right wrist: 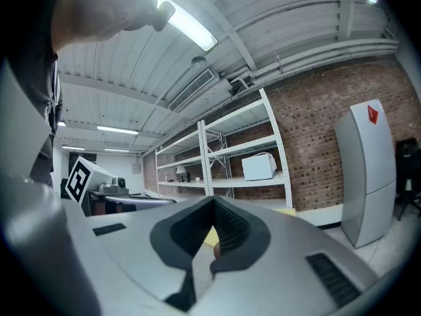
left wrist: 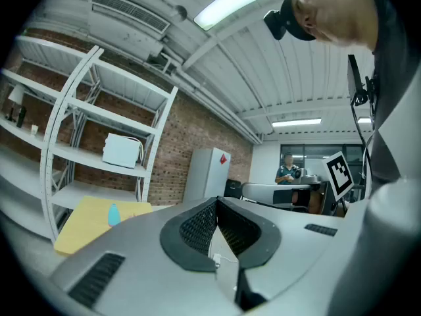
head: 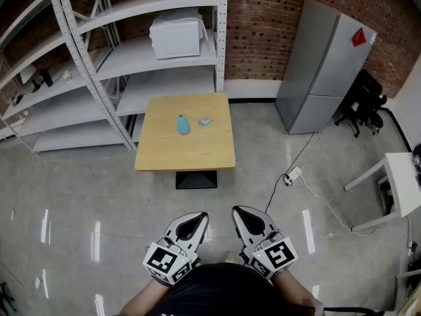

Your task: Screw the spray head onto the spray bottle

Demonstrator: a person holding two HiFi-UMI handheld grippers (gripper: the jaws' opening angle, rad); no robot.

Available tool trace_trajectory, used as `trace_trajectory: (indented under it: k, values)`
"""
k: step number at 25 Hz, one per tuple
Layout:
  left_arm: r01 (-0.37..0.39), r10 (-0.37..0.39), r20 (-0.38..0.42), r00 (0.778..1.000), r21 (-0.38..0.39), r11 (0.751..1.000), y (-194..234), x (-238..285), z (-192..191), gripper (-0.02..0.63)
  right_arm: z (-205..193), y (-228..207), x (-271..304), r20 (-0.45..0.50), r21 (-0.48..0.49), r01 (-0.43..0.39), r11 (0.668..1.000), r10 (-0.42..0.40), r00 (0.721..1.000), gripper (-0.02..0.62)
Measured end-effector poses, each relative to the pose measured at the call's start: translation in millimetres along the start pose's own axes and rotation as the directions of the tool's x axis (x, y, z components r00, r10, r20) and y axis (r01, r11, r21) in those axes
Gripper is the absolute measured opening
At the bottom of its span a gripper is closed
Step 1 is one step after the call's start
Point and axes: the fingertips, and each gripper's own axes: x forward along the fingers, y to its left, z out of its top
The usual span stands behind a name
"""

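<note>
White metal shelving rack [head: 131, 51] stands along the brick wall, with a tall grey refrigerator [head: 325, 64] to its right. A square light-wood table [head: 187, 150] on a dark base sits in front of the rack on the concrete floor. The grey left gripper [head: 192, 222] and grey right gripper [head: 247, 219] are held side by side close to the person's body, well apart from the table. Both have their jaws together with nothing between them. A small teal spray bottle [head: 183, 125] rests near the table's centre. The light-blue spray head [head: 205, 121] lies just beside it, detached.
</note>
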Motion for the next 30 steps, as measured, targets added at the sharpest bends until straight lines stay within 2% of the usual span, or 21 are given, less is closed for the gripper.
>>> trace_trajectory:
  k: [18, 22, 30]
  values:
    - [0.000, 0.000, -0.025, 1.000, -0.009, 1.000, -5.9, 11.2, -5.4, 0.005, -3.1, -3.9, -2.1, -0.007, 0.024, -0.023, 0.999, 0.023, 1.000, 0.000]
    - [-0.011, 0.011, -0.039, 0.999, -0.021, 1.000, -8.5, 18.9, -10.9, 0.005, -5.2, -8.2, -3.7, -0.002, 0.054, -0.057, 0.997, 0.058, 0.998, 0.000]
    - [-0.059, 0.057, -0.061, 0.997, -0.032, 0.998, -12.7, 50.9, -19.3, 0.005, -6.0, -41.8, -6.2, 0.026, 0.084, -0.107, 0.991, 0.105, 0.994, 0.000]
